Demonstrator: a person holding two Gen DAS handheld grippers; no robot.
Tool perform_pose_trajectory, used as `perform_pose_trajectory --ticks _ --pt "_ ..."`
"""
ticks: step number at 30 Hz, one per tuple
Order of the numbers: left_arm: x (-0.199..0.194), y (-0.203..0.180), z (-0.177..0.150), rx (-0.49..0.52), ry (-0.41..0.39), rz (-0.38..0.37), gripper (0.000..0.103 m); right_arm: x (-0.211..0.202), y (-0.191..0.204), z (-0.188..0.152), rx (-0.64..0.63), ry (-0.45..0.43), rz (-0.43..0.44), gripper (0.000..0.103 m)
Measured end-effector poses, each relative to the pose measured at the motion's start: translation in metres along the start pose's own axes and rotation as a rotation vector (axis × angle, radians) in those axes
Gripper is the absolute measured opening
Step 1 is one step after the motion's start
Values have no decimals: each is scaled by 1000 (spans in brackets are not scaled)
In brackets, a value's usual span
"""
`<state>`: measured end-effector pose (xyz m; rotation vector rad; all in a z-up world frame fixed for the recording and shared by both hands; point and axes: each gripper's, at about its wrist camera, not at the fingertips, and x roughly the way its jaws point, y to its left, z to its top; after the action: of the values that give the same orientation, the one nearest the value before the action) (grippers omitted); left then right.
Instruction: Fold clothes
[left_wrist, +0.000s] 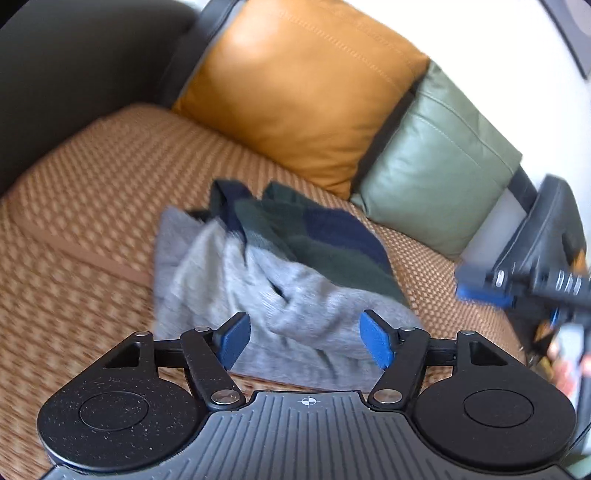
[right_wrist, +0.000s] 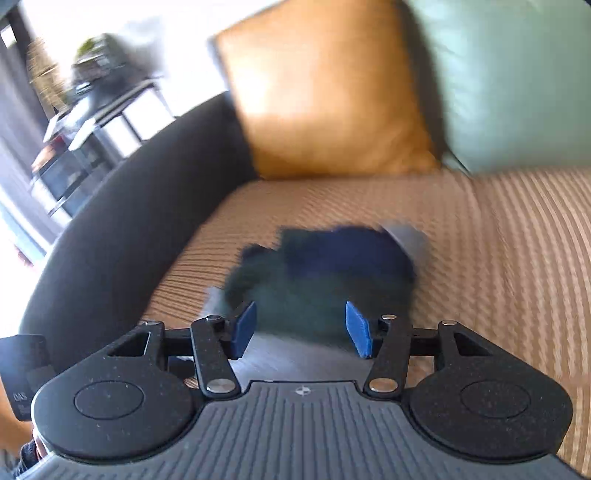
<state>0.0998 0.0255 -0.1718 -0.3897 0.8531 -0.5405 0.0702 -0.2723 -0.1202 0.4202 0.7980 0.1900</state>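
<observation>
Left wrist view: left gripper (left_wrist: 306, 341) open and empty; a bundled sweater (left_wrist: 280, 273) lies on the woven sofa seat (left_wrist: 92, 206), cushions at 12 o'clock. Right gripper (right_wrist: 300, 329) likewise open, empty.

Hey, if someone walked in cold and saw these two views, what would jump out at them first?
Probably the crumpled garment, grey with dark green and navy stripes, bunched in the middle of the woven tan sofa seat. Behind it, a mustard-orange cushion leans beside a sage green cushion. Both the left gripper and the right gripper frame the cloth with blue-padded fingers apart, gripping nothing.
</observation>
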Motion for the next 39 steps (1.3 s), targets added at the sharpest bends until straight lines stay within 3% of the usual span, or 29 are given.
perform_pose_trajectory --ticks 4,10,14,17,18,19,20,21,22,23,30,34,36,39 --pt "10 3 0 -114 -15 1 78 19 -8 14 -20 16 -17 60" --pt "24 2 7 -145 -38 22 76 87 20 72 -240 102 6 70" --pt "31 6 7 -145 -68 47 73 147 38 91 -360 147 32 71" --pt "40 10 6 -139 -63 71 67 185 47 91 -426 201 36 71" --pt "43 12 6 -145 -60 71 60 194 48 88 -456 211 19 71" --pt "45 13 6 -143 -62 74 45 203 50 85 -486 220 1 71" --pt "46 13 6 -130 -66 78 40 209 49 83 -494 225 -13 70" --pt "47 13 6 -117 -71 82 28 216 46 81 -488 246 -18 58" --pt "46 12 6 -103 -80 81 21 221 44 79 -475 283 -13 17" --pt "41 11 6 -97 -93 73 20 222 42 79 -463 307 -24 8" --pt "-6 -4 12 -69 -229 25 16 152 65 103 -466 171 81 7" --pt "-31 9 20 -77 -304 59 17 135 100 114 -500 107 132 7" --pt "-31 28 21 -112 -290 97 17 147 111 112 -493 106 141 7" --pt "-11 61 12 -159 -208 150 17 186 119 96 -489 172 113 7"
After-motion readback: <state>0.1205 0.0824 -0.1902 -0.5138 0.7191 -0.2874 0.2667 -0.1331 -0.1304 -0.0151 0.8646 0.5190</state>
